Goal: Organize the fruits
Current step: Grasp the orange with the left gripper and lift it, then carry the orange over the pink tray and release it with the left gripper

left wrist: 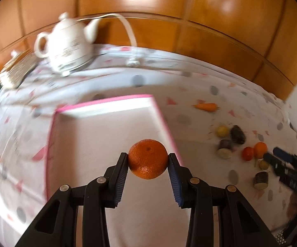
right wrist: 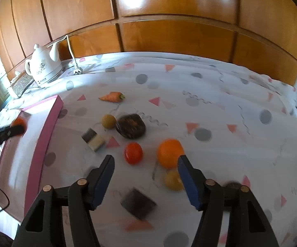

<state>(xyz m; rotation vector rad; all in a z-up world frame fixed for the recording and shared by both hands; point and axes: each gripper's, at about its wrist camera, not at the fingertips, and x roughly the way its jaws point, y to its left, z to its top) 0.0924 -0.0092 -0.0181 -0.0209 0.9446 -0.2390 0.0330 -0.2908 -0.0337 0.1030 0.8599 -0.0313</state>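
My left gripper (left wrist: 147, 159) is shut on a tangerine (left wrist: 147, 164) and holds it above the pink-rimmed white tray (left wrist: 107, 102). The right wrist view shows that tangerine (right wrist: 19, 121) over the tray (right wrist: 52, 121) at the far left. My right gripper (right wrist: 145, 160) hangs open over the tablecloth with nothing between its pads. Just ahead of it lie a red tomato (right wrist: 133, 152) and an orange fruit (right wrist: 170, 153), the latter touching the right fingertip in the picture. A small yellow fruit (right wrist: 173, 180) sits beside the right finger. Farther off lie another yellow fruit (right wrist: 108, 121) and a carrot (right wrist: 112, 97).
A dark brown lump (right wrist: 130, 126), a dark-and-cream block (right wrist: 93, 139) and a dark block (right wrist: 138, 204) lie among the fruit. A white kettle (right wrist: 44, 68) with its cord and plug (right wrist: 77, 70) stands at the back left. Wooden panels (right wrist: 169, 37) close off the far side.
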